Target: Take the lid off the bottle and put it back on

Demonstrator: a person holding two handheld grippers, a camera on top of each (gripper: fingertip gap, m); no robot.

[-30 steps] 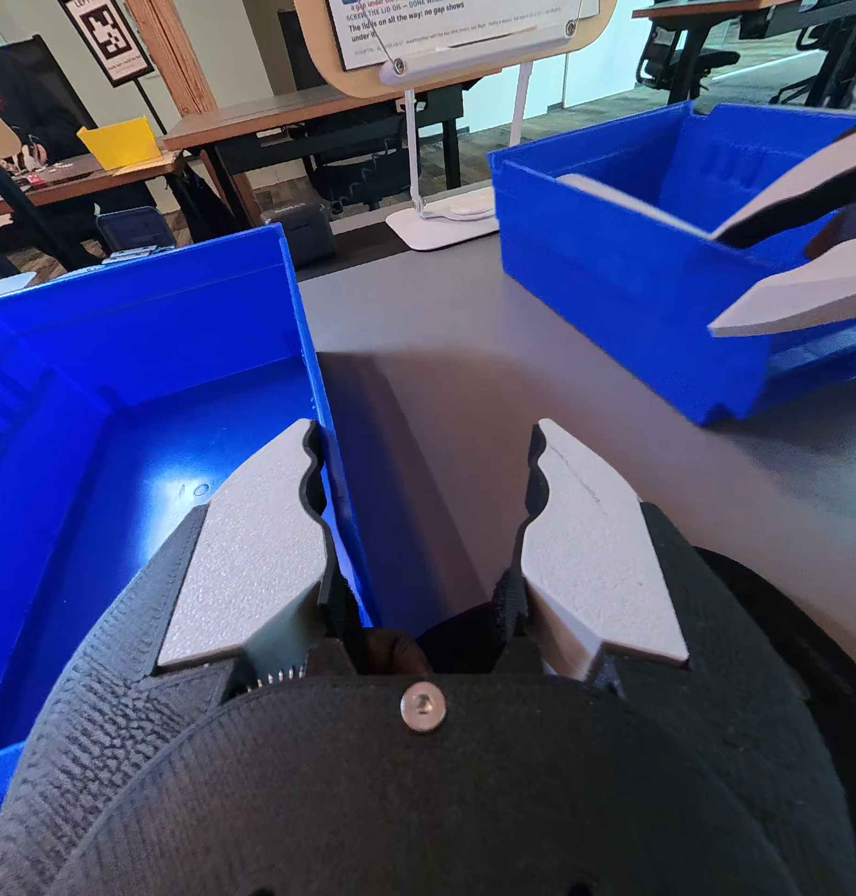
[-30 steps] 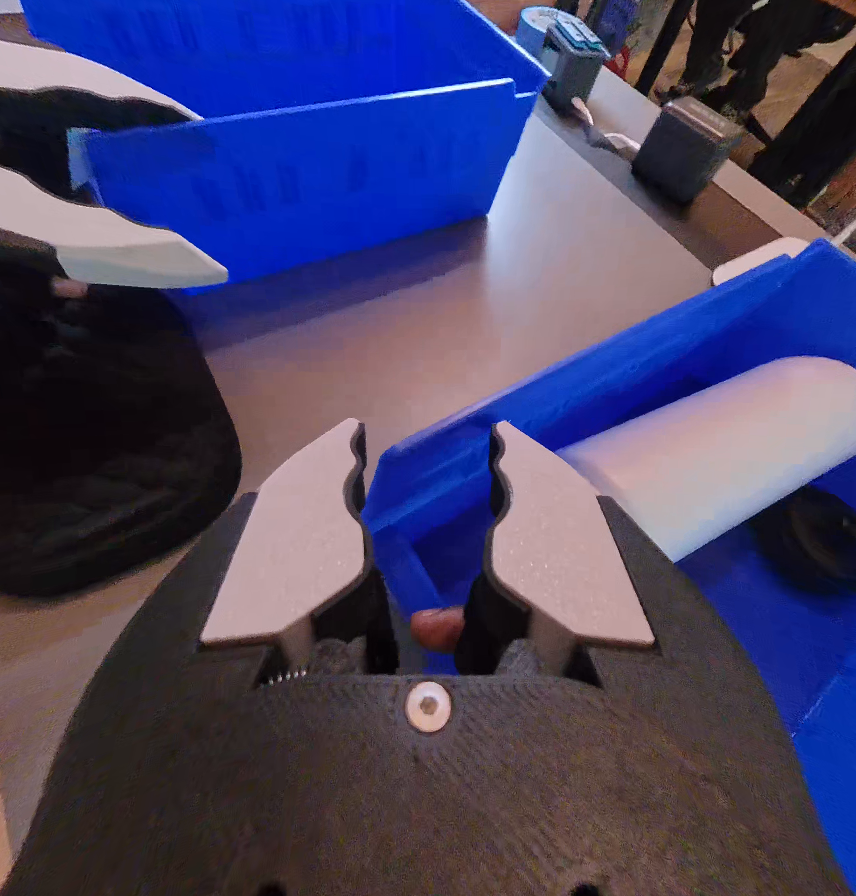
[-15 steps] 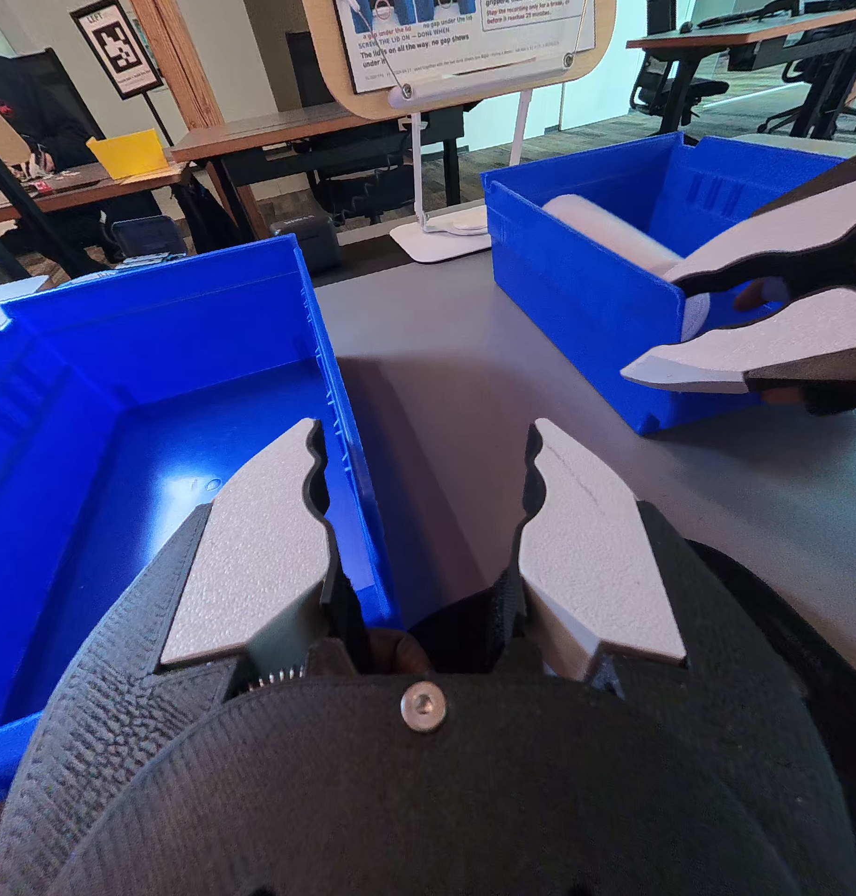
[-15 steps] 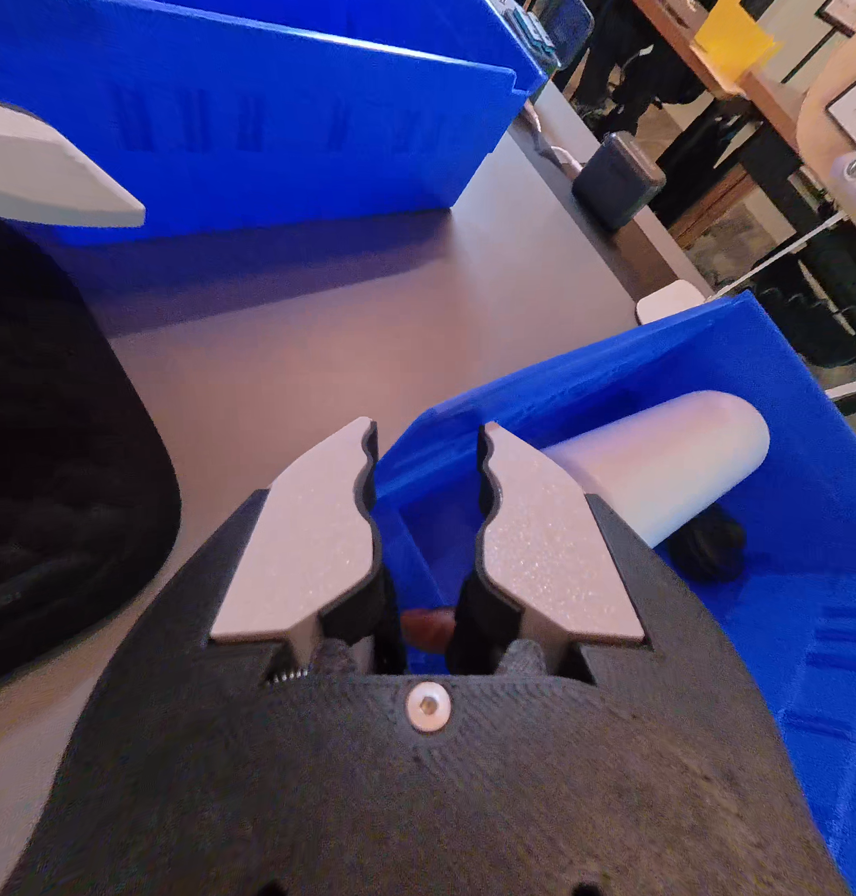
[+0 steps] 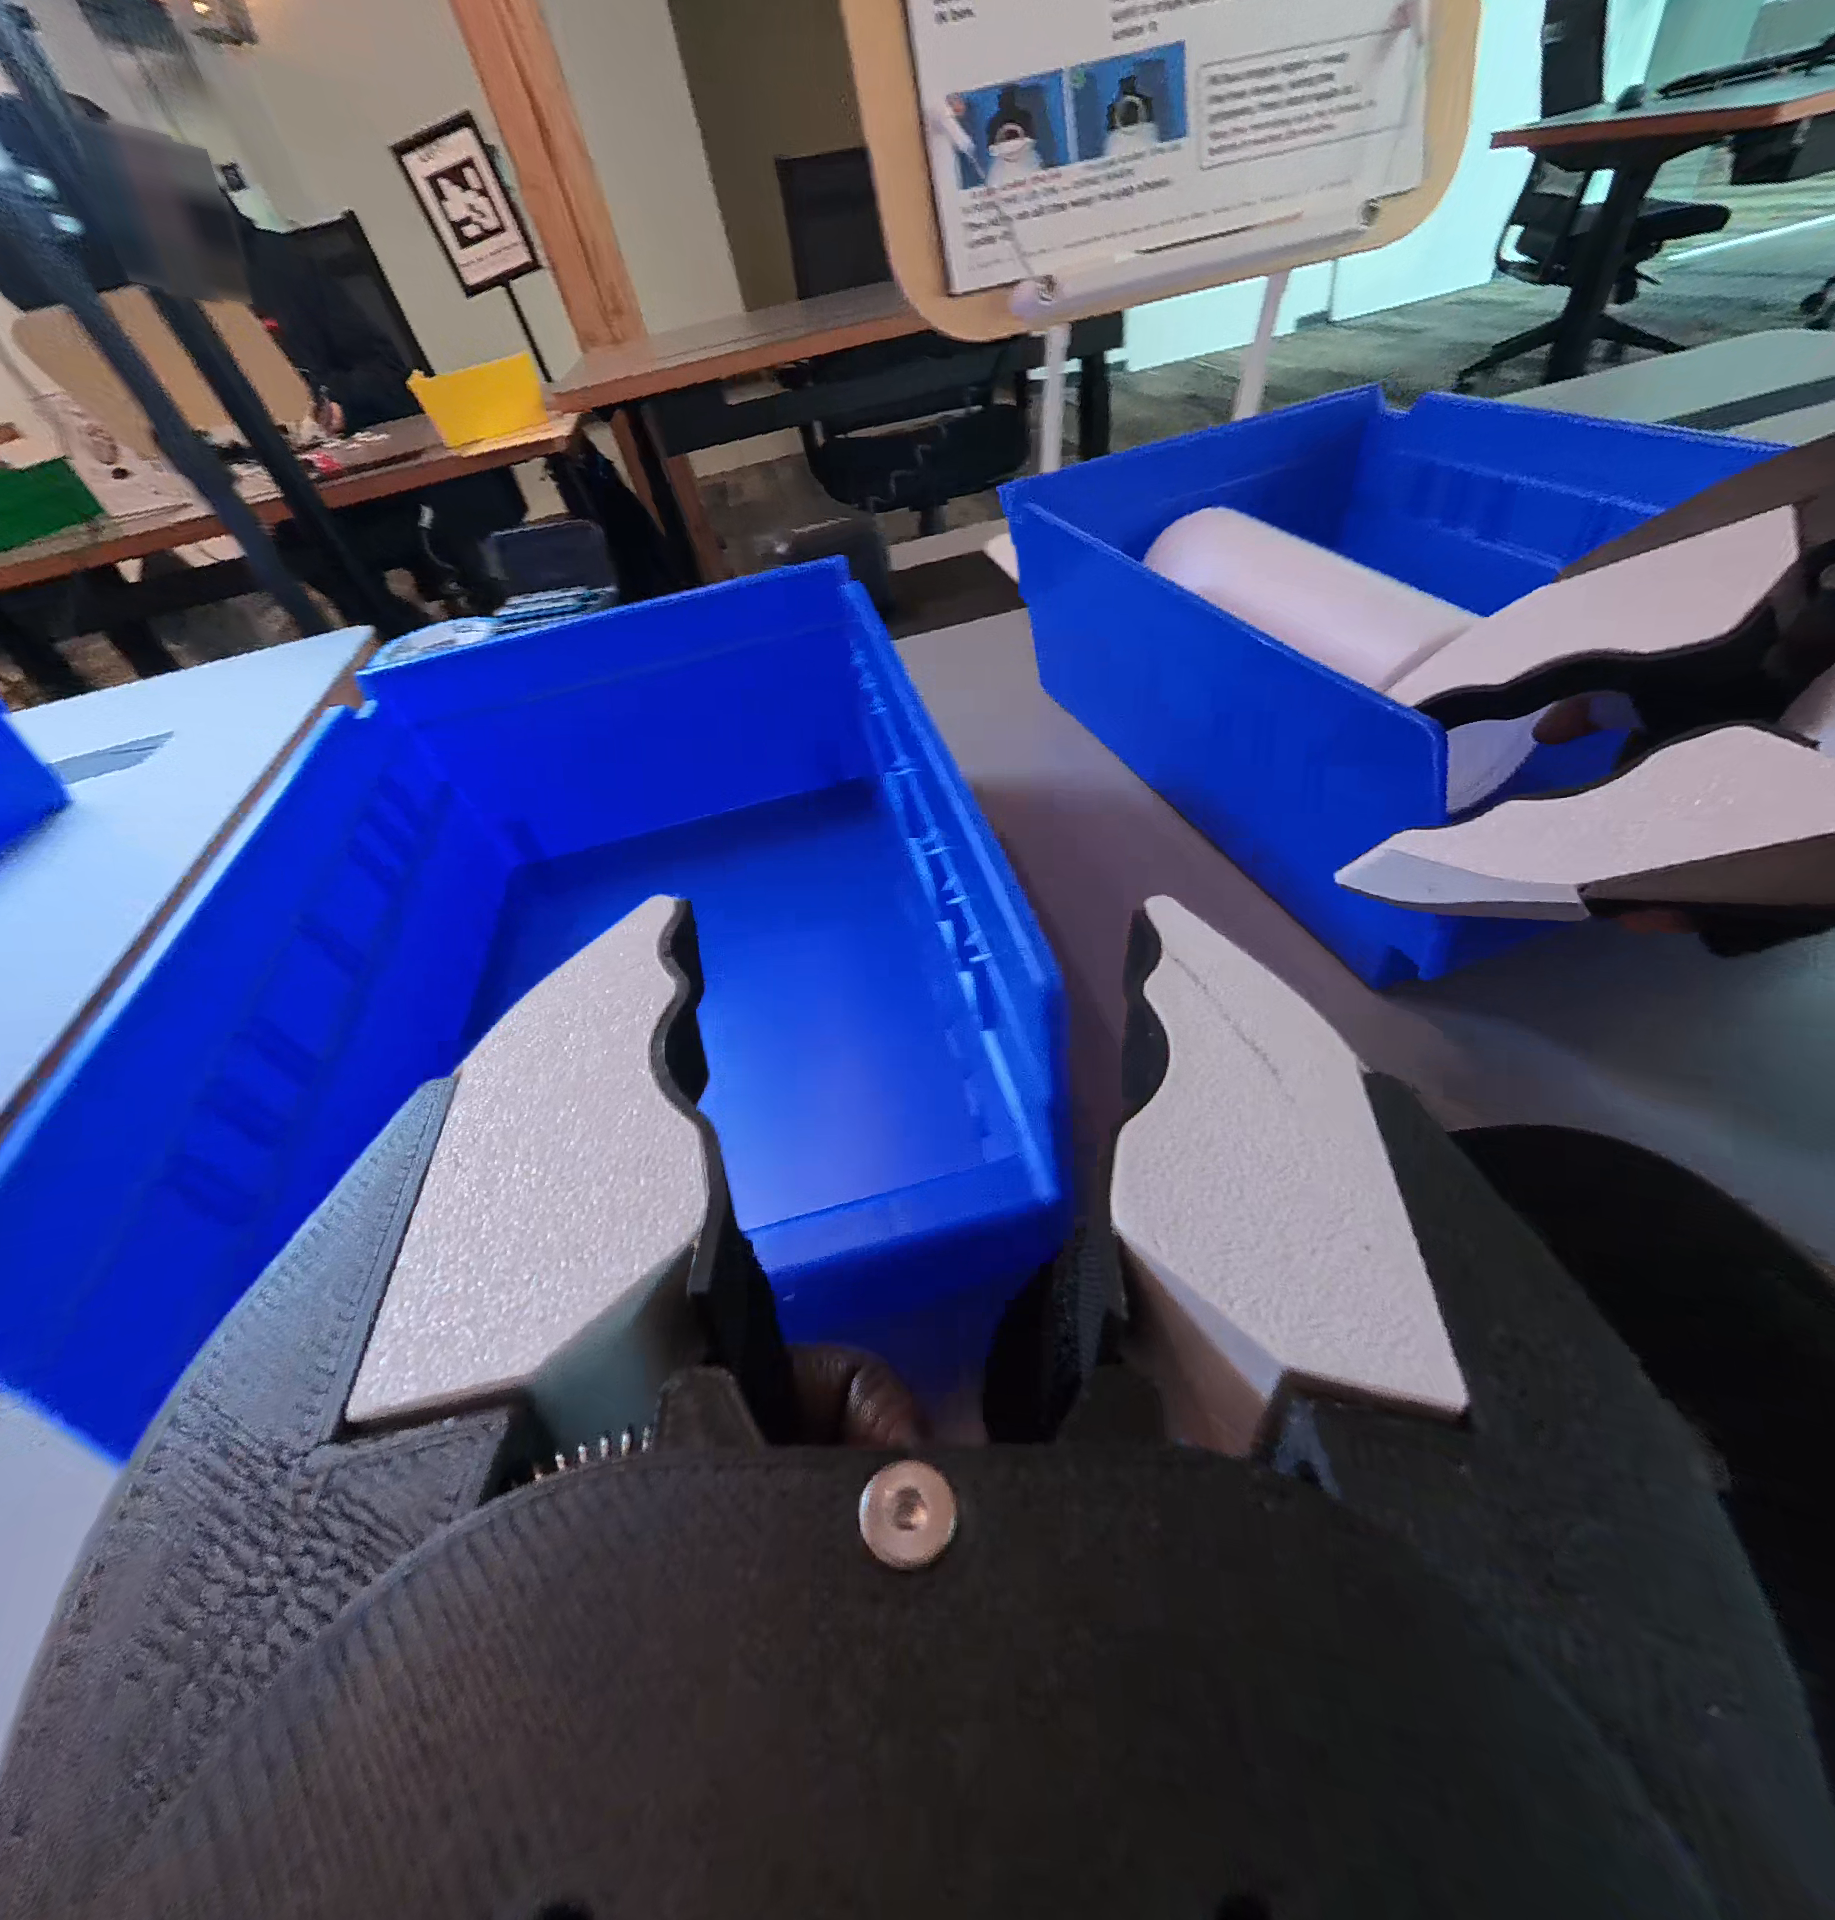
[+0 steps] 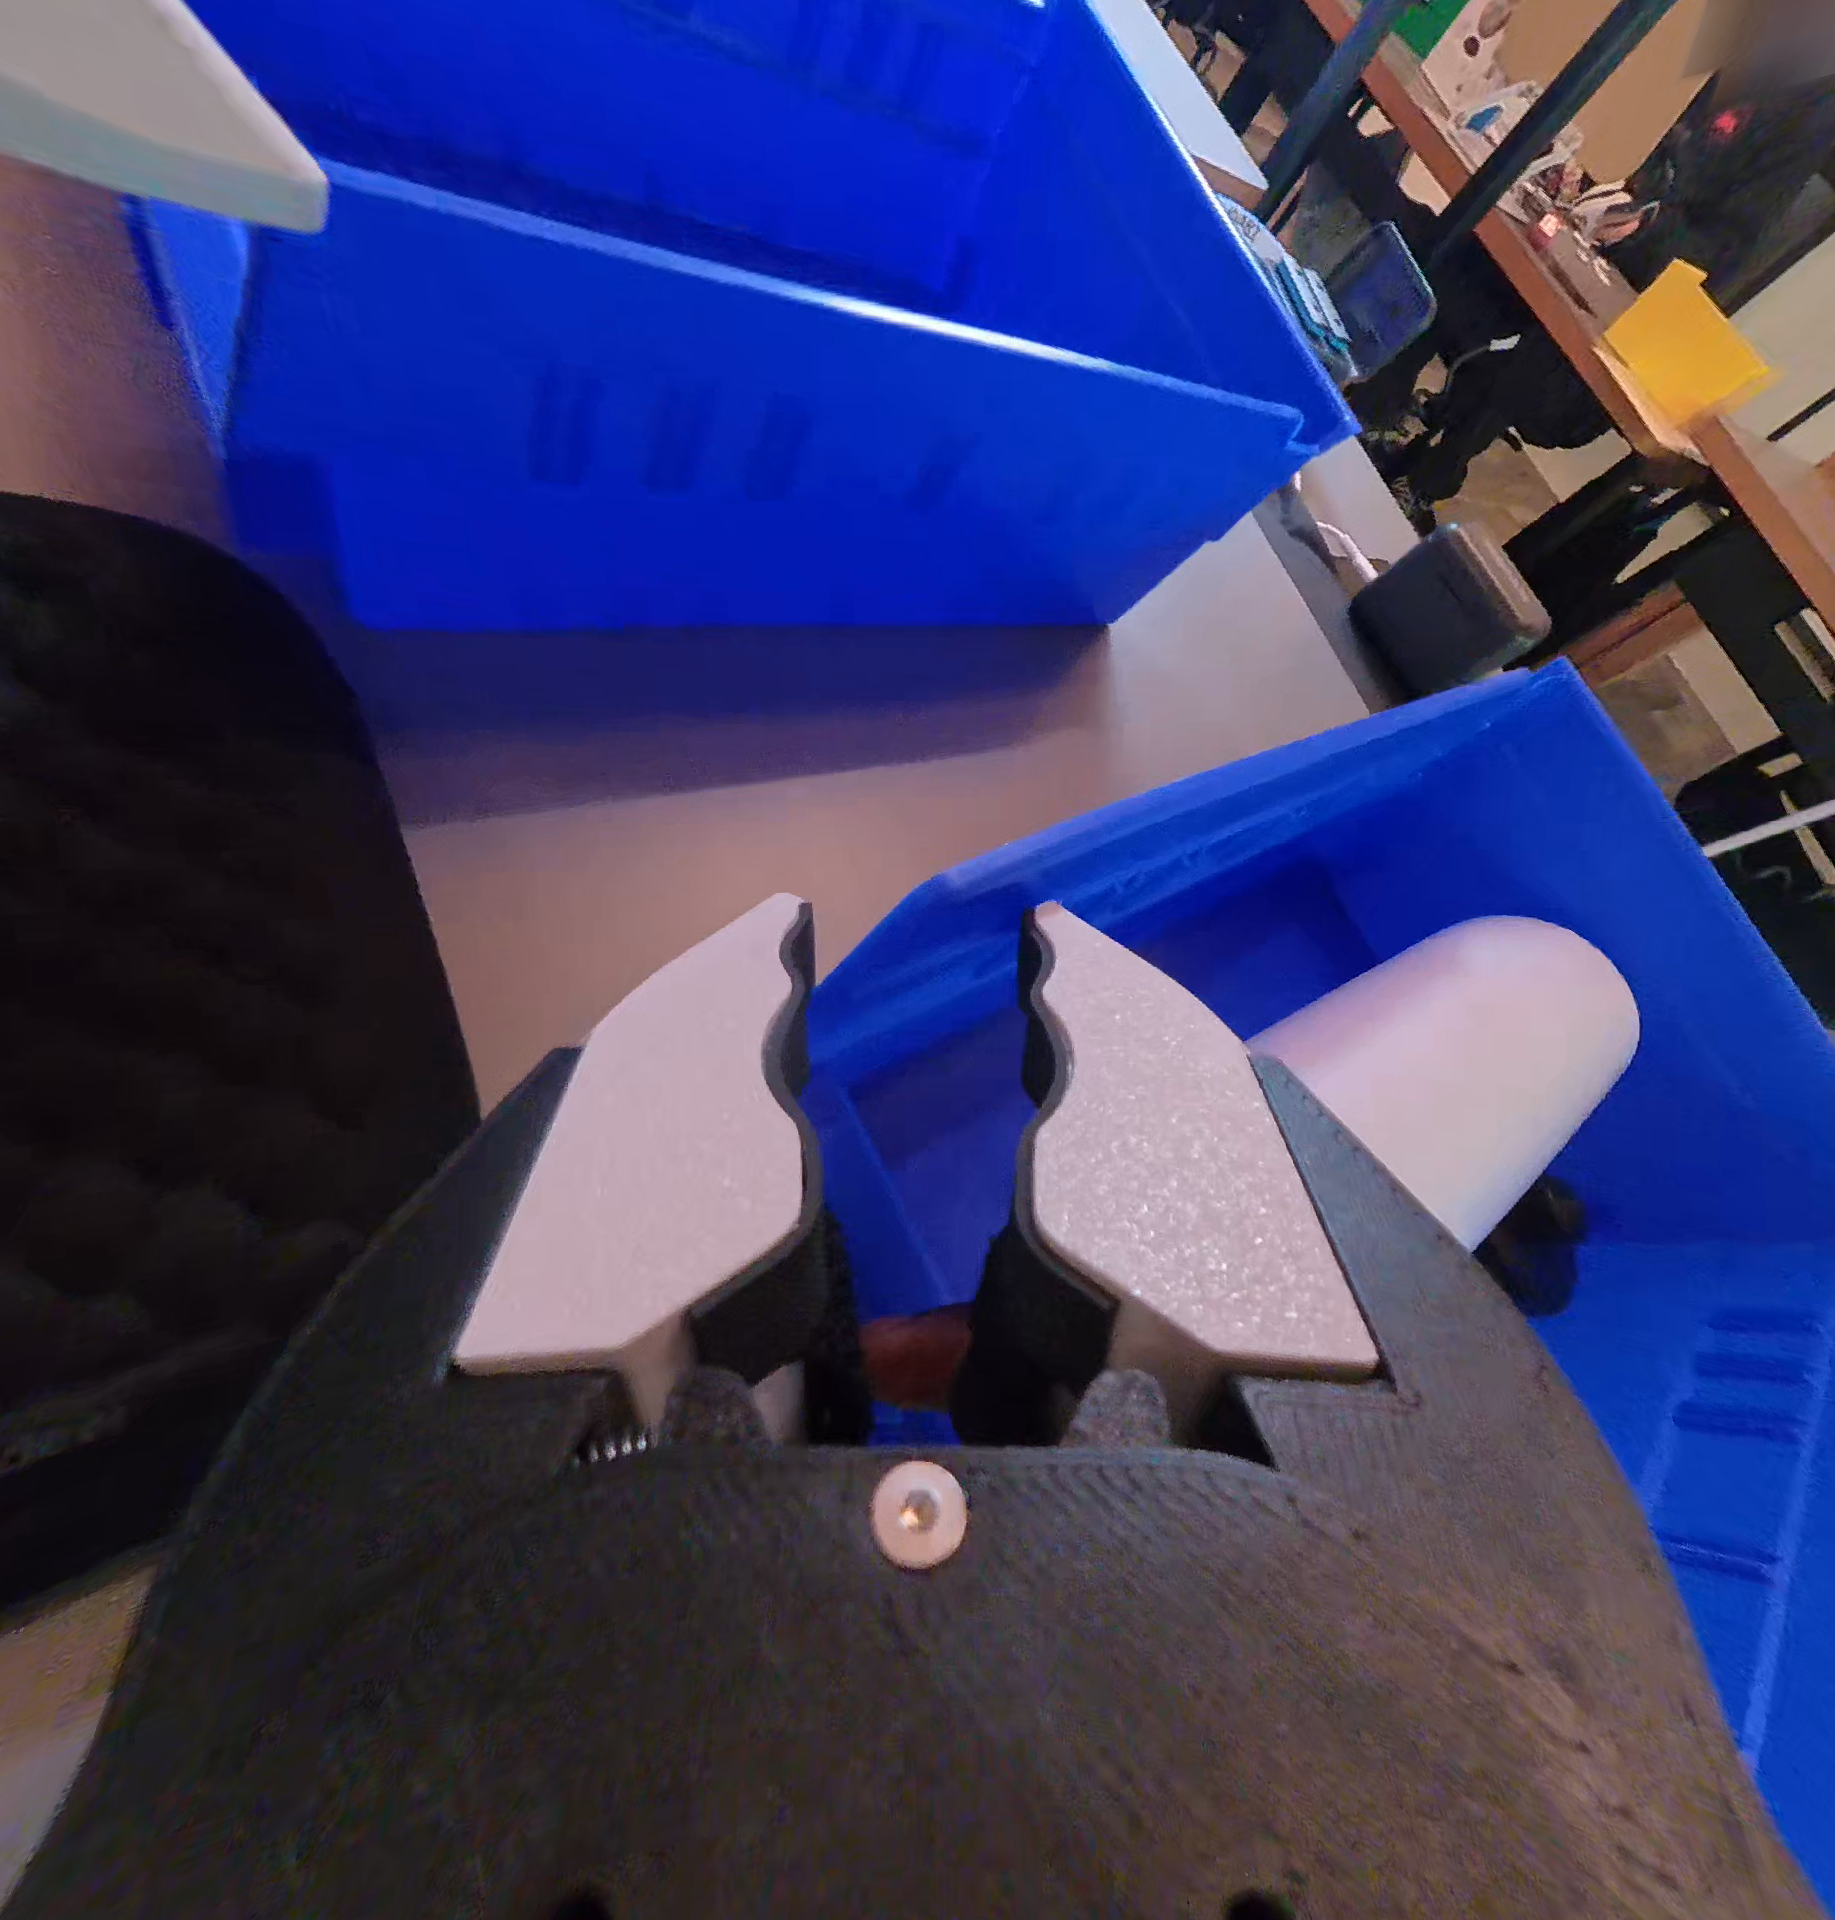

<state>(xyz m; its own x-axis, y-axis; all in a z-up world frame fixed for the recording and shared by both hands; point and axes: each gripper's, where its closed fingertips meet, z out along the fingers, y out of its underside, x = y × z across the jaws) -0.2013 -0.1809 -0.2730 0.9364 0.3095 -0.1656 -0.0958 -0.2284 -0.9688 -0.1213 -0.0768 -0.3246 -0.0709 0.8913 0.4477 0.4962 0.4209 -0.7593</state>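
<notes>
Bottle lying in the blue bin at 3 o'clock.
Right gripper, jaws parted and empty, has drawn back from it; left gripper, spread empty, has risen.

Your bottle is a plain white cylinder lying on its side inside the blue bin at the right of the right wrist frame, its rounded end pointing toward the upper right. At its near end you can make out a dark patch, likely the lid, though it is mostly hidden. In the left wrist frame you see the bottle at upper right, lying in that bin.
</notes>
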